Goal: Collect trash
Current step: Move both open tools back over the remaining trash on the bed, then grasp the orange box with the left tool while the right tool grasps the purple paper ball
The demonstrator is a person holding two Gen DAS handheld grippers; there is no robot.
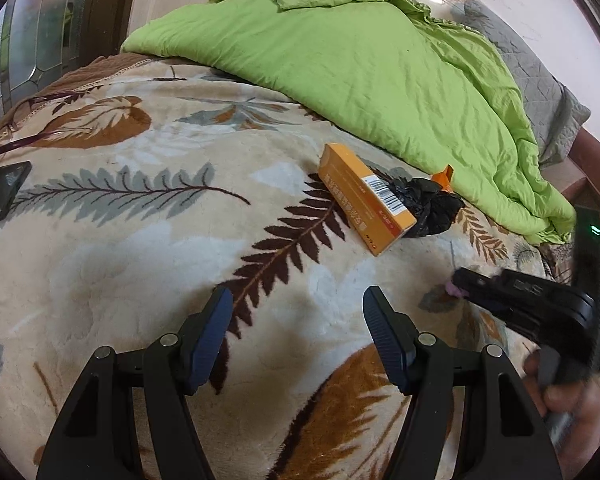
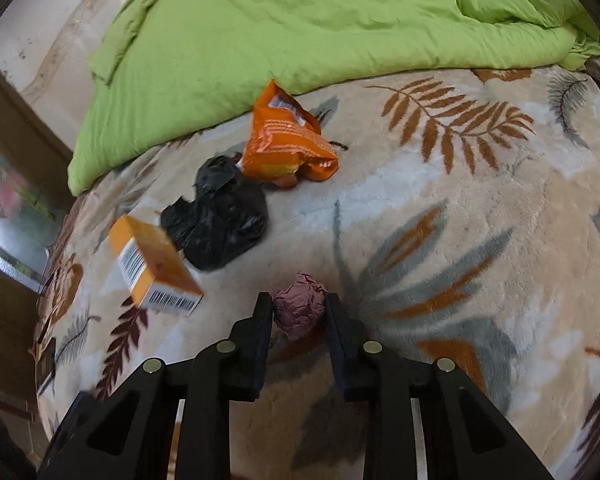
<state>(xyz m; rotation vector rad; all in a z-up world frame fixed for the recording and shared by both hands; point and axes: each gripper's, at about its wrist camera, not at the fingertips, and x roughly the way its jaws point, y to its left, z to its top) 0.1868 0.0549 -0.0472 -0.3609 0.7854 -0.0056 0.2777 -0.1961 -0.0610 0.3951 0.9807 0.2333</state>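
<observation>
Leaf-patterned blanket (image 1: 140, 240) covers the bed under a green duvet (image 1: 360, 60). From your left wrist, your left gripper (image 1: 298, 308) hangs spread and empty over the blanket, the orange box (image 1: 364, 200) and black bag (image 1: 432, 208) farther off. From your right wrist, your right gripper (image 2: 299, 310) brackets the crumpled pink paper ball (image 2: 300, 304), pads touching its sides, near an orange wrapper (image 2: 288, 140).
</observation>
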